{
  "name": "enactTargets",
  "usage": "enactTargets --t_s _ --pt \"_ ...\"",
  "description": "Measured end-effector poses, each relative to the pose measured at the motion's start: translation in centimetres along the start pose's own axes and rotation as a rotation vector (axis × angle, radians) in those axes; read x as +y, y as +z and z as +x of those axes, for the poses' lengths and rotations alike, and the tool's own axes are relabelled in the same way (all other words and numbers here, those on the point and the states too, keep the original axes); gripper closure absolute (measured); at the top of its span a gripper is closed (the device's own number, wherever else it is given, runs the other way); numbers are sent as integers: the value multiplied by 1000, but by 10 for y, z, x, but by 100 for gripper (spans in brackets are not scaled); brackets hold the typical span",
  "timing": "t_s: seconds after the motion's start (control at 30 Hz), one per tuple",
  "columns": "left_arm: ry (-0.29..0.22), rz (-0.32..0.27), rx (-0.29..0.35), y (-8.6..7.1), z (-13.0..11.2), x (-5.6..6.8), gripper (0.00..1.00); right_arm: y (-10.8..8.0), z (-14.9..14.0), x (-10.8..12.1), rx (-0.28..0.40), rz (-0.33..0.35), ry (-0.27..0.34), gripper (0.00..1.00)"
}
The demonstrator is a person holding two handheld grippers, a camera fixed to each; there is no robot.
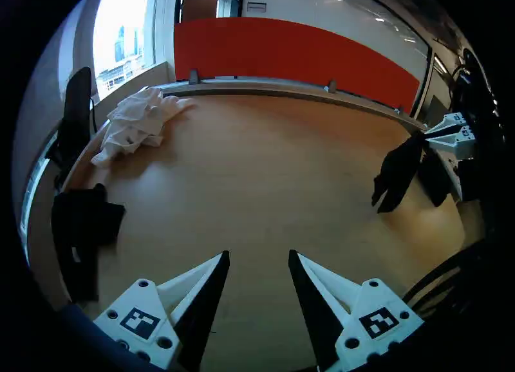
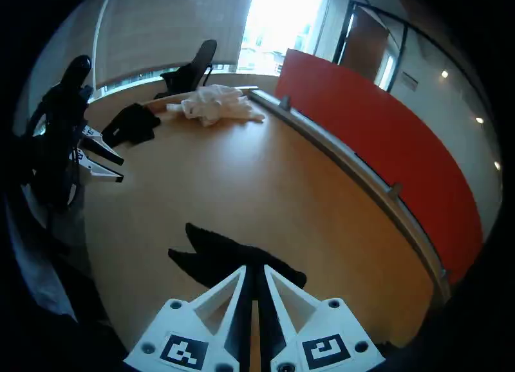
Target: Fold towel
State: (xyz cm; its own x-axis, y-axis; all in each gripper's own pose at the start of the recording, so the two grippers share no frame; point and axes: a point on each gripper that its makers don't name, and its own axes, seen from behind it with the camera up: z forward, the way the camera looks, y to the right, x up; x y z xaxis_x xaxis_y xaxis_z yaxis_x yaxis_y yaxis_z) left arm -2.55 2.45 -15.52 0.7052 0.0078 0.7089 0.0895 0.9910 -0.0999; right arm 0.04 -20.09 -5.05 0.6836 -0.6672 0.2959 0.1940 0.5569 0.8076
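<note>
- The edge of the black towel (image 2: 219, 256) is hidden where it passes between the fingers of the right gripper (image 2: 254, 269). How much cloth is pinched cannot be made out in the right gripper view.
- The right gripper's jaws are seen drawn almost together, with the towel clamped between them. The rest of the towel is spread in ragged points over the wooden table (image 2: 257, 179) just ahead of the fingertips.
- In the left gripper view, the same black towel (image 1: 393, 172) is seen hanging in a bunch from the right gripper (image 1: 450, 130) at the far right, its folds lost in shadow.
- The left gripper (image 1: 257, 255) is held wide apart over bare tabletop, with nothing between its jaws, well apart from the towel.
- A second black cloth (image 1: 84, 230) is draped at the table's left edge, its lower part cut off from view.
- A crumpled white cloth (image 1: 138, 124) is heaped at the far corner, beside a red partition (image 1: 290, 53).
</note>
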Motion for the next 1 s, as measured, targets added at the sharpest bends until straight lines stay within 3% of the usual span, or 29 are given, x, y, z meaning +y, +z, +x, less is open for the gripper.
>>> enactTargets --t_s 0.47,1.0 --pt "8 -10 7 -1 3 3 33 -18 -4 27 -1 -36 24 96" --pt "19 -12 4 4 10 7 33 -41 -26 86 -25 -93 65 96"
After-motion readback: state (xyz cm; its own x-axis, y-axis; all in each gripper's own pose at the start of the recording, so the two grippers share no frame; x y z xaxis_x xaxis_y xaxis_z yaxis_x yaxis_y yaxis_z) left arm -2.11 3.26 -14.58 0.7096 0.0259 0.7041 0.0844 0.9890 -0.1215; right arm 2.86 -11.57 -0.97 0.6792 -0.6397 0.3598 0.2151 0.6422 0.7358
